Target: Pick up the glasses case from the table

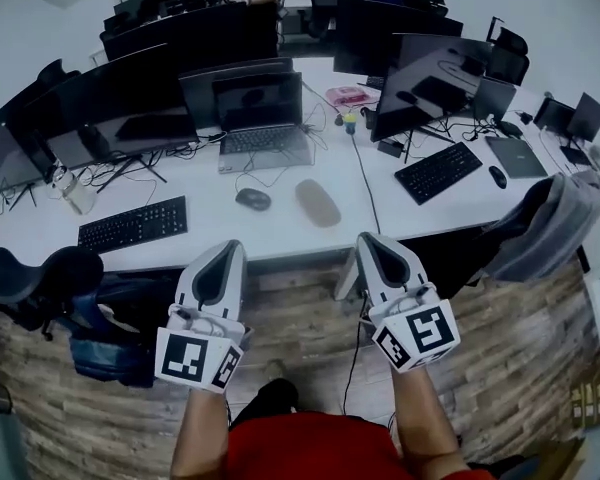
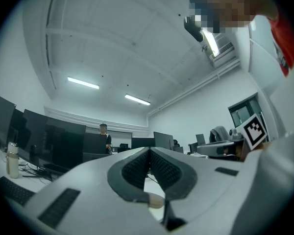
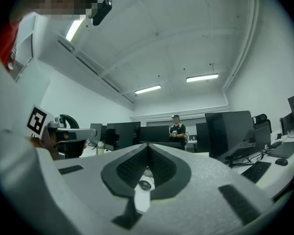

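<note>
The glasses case (image 1: pixel 318 202) is a beige oval lying on the white table (image 1: pixel 280 230), between a laptop and the near edge. Both grippers hover side by side in front of that edge, pointing at the table. My left gripper (image 1: pixel 227 248) is short and left of the case, jaws together and empty. My right gripper (image 1: pixel 372 240) is short and right of it, also shut and empty. In the left gripper view, the closed left gripper (image 2: pixel 149 150) shows a beige rounded shape (image 2: pixel 156 201) through the gap below its tips. The right gripper (image 3: pixel 148 146) looks level across the desks.
A dark mouse (image 1: pixel 252 199) sits left of the case, with a laptop (image 1: pixel 263 118) behind it. Keyboards (image 1: pixel 133 224) (image 1: pixel 437 171), monitors and cables crowd the table. A black chair (image 1: pixel 40 278) stands at the left, a grey jacket (image 1: pixel 555 223) at the right.
</note>
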